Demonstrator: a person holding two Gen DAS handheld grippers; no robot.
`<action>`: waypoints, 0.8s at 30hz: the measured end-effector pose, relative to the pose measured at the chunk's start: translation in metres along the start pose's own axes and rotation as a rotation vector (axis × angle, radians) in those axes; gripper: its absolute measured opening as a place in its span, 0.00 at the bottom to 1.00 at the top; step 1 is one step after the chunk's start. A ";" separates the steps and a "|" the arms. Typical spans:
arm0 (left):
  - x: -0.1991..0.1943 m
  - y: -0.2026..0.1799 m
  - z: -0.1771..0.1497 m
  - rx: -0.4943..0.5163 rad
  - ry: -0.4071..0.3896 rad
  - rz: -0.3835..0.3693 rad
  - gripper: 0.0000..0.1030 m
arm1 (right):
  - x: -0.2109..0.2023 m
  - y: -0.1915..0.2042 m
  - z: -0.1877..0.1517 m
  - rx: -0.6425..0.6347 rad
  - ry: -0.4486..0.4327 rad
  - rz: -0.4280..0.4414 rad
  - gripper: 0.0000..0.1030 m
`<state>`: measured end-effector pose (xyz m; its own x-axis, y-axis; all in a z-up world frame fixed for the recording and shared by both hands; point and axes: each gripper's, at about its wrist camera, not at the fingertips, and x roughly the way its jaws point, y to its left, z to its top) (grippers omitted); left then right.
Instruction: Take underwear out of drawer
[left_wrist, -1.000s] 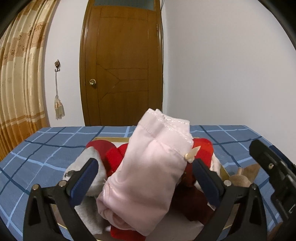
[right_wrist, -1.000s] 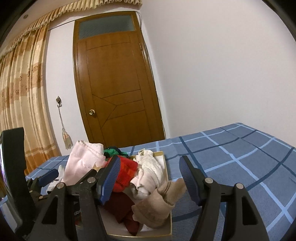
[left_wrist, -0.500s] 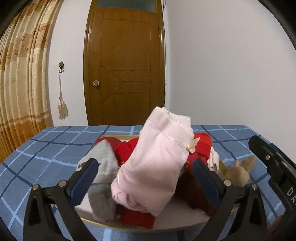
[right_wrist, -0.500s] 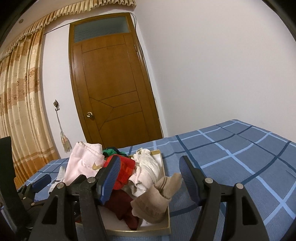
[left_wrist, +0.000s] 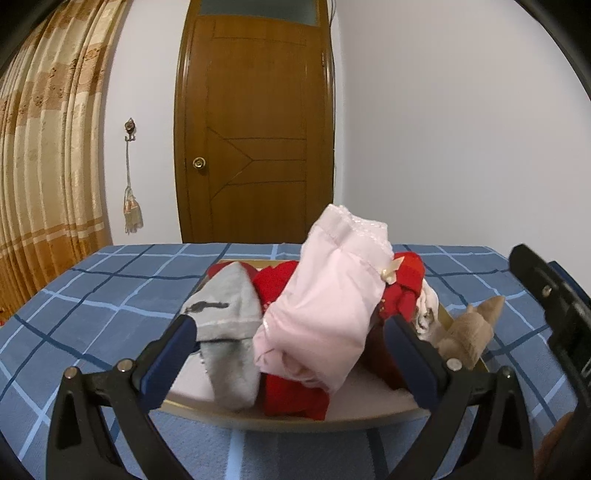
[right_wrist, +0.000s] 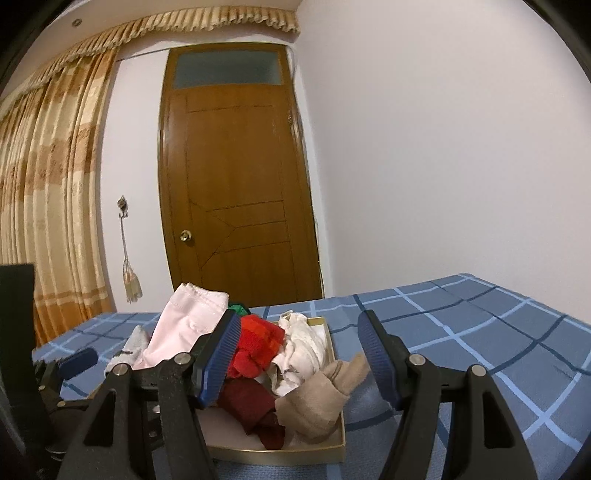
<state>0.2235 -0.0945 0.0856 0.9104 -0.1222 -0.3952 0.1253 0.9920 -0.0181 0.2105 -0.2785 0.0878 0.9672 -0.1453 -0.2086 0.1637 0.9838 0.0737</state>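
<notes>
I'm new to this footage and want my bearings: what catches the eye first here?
A shallow tray heaped with clothes sits on a blue checked bedspread. Tallest in the heap is a pale pink garment, with red pieces and a grey one beside it. Both grippers, left and right, stand open before the pile, holding nothing.

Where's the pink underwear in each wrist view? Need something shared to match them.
Left wrist: pink underwear sits centre frame, atop the pile between the open fingers.
Right wrist: pink underwear sits left of centre, beside the left blue pad.
Shared landmark: the red garment next to it, in the drawer.
</notes>
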 end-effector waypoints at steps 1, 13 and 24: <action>-0.001 0.002 -0.001 -0.002 0.001 0.002 1.00 | -0.002 -0.003 0.000 0.018 -0.005 -0.001 0.66; -0.019 0.015 -0.010 -0.004 -0.021 0.023 1.00 | -0.021 -0.003 -0.004 0.058 -0.043 0.019 0.66; -0.038 0.028 -0.026 -0.019 0.011 0.011 1.00 | -0.047 -0.003 -0.014 0.093 -0.019 0.055 0.66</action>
<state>0.1822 -0.0614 0.0765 0.9074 -0.1108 -0.4055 0.1074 0.9937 -0.0313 0.1616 -0.2729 0.0841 0.9786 -0.0940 -0.1831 0.1265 0.9764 0.1751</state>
